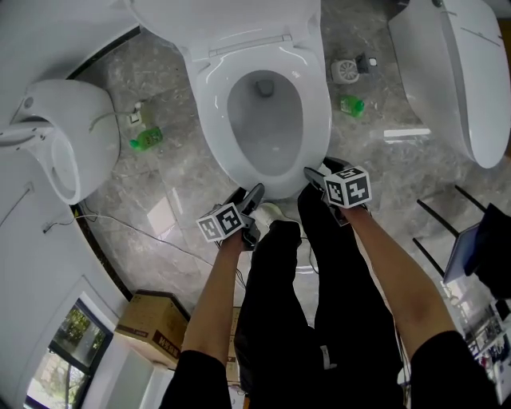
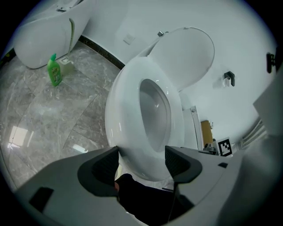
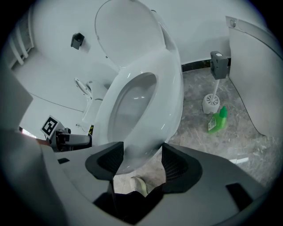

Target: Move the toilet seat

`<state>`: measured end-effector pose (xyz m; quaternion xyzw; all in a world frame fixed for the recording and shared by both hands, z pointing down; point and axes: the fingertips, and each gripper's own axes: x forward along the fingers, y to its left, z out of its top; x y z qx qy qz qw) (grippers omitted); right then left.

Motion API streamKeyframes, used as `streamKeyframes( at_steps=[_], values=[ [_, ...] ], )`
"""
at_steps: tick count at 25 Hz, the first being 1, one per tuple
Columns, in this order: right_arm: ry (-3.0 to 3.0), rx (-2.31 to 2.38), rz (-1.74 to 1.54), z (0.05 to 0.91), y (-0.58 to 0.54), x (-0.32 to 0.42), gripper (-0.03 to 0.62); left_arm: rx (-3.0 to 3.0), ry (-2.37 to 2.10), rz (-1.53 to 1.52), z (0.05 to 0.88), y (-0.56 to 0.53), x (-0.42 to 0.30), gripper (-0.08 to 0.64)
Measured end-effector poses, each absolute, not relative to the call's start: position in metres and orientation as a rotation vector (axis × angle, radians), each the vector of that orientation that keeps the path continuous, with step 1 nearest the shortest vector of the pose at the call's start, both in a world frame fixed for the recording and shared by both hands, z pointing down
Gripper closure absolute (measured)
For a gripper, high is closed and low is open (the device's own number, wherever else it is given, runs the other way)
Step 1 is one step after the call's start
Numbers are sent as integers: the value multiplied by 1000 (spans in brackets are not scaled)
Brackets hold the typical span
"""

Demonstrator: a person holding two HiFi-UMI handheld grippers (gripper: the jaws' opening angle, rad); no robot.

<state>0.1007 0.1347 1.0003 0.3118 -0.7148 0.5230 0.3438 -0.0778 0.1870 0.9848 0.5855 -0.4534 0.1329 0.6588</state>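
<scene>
A white toilet (image 1: 263, 120) stands in the middle of the head view, its seat (image 1: 319, 120) lying flat on the bowl and its lid (image 1: 223, 20) raised against the back. My left gripper (image 1: 254, 198) is at the bowl's front left and my right gripper (image 1: 313, 176) at its front right, both close to the rim. In the left gripper view the seat ring (image 2: 128, 110) fills the space beyond the open left gripper (image 2: 141, 161). The right gripper (image 3: 141, 161) is also open, and the seat's front edge (image 3: 170, 101) shows beyond it. Neither holds anything.
Another white toilet (image 1: 60, 136) stands at the left and one (image 1: 463, 72) at the right. A green bottle (image 1: 146, 139) lies left of the bowl. On the right are a toilet brush (image 1: 347, 70) and a second green bottle (image 1: 351, 105). Behind me is a cardboard box (image 1: 152, 327).
</scene>
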Motion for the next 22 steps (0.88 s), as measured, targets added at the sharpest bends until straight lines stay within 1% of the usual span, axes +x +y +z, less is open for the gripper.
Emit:
streamKeyframes(
  at_steps=[6, 14, 15, 17, 18, 19, 20, 22],
  values=[
    [-1849, 842, 1403, 988, 135, 99, 311, 1226, -1083, 165, 970, 183, -83, 239],
    [-1799, 923, 1530, 962, 133, 100, 313, 1258, -1090, 202, 940, 185, -82, 239],
    [-1800, 928, 1530, 960, 132, 102, 316, 1259, -1095, 202, 937, 184, -82, 239],
    [-1805, 938, 1531, 956, 131, 105, 343, 1254, -1112, 206, 933, 184, -83, 241],
    [-1811, 940, 1534, 954, 130, 106, 356, 1248, -1123, 213, 931, 184, -85, 261],
    [-1820, 938, 1541, 953, 130, 106, 356, 1242, -1133, 221, 930, 185, -86, 301],
    [-1829, 933, 1552, 951, 130, 106, 356, 1238, -1138, 227, 929, 187, -88, 323],
    [-1843, 920, 1573, 951, 131, 105, 356, 1241, -1140, 227, 927, 189, -89, 332]
  ],
)
